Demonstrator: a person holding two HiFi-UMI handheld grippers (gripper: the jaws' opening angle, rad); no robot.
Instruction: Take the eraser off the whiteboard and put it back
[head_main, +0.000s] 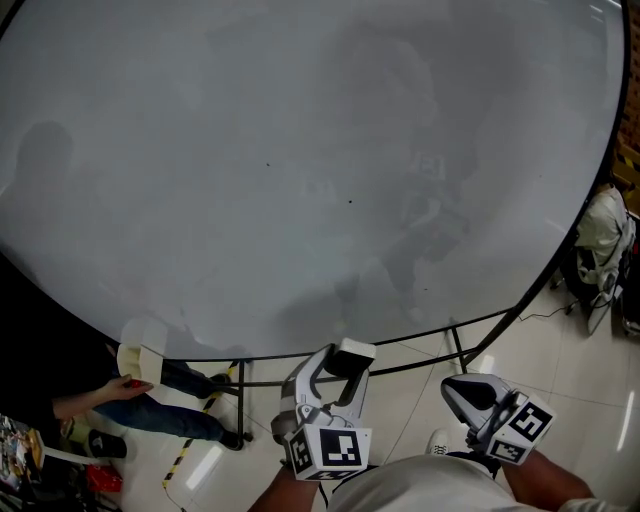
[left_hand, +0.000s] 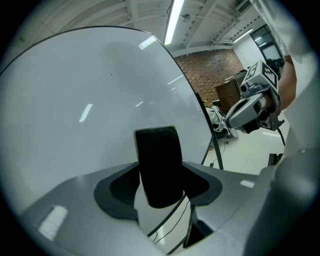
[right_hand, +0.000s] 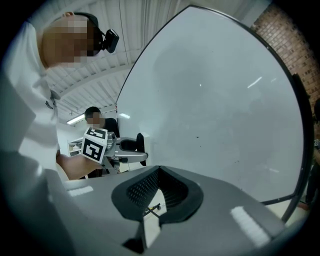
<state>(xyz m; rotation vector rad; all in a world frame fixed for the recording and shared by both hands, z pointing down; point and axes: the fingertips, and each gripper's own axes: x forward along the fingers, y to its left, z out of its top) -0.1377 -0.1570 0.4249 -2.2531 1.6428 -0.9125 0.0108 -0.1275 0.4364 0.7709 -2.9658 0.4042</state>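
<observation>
The eraser (head_main: 352, 356) is held off the whiteboard (head_main: 300, 170), pinched felt-side forward in the left tool (head_main: 342, 372), just in front of the board's lower edge. Removal is judged done; the return to the board surface is left. The right tool (head_main: 464, 388) is held alongside, pressed together with nothing seen between its jaws. No marks worth wiping are seen on the board, only faint smudges. The black stand frame (head_main: 456, 350) is crossed below the edge. A seated person's hand (head_main: 126, 387) is seen at lower left and a bag (head_main: 606, 232) at right, both well apart from the path.
</observation>
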